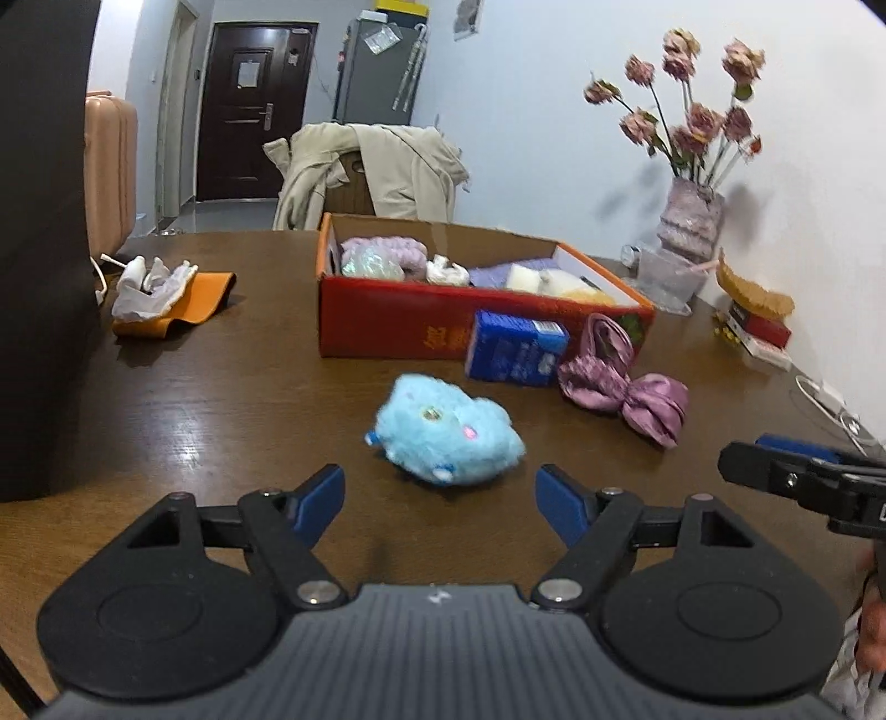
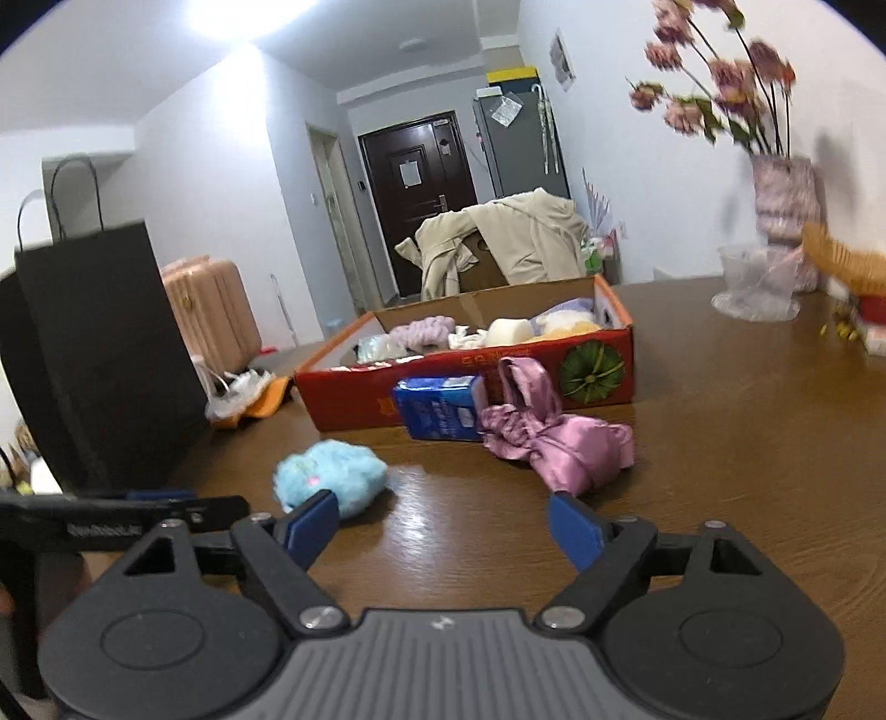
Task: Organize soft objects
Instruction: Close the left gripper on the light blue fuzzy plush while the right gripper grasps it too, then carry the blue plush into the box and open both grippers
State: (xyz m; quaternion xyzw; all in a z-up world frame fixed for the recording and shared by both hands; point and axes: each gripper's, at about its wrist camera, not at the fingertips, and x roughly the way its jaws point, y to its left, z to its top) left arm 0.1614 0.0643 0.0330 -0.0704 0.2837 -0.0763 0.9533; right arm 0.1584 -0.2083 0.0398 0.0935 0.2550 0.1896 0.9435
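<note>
Low in frame, left gripper (image 1: 440, 501) spread wide and empty, blue plush (image 1: 446, 437) lying just beyond its fingertips; right gripper (image 2: 443, 526) likewise wide, plush at its left finger, perhaps touching. Farther back, mid-frame, red box (image 1: 387, 321) holding soft pieces: purple knit, white foam, something yellowish.

A blown-out ceiling light (image 2: 221, 22) floods the room evenly. Glare streaks the glossy table (image 2: 421, 526). The flowers (image 2: 714, 77) smear with motion blur, and fisheye distortion bends and darkens every edge.

2 low wrist views – table (image 1: 194, 399) and box (image 2: 354, 399) shared
</note>
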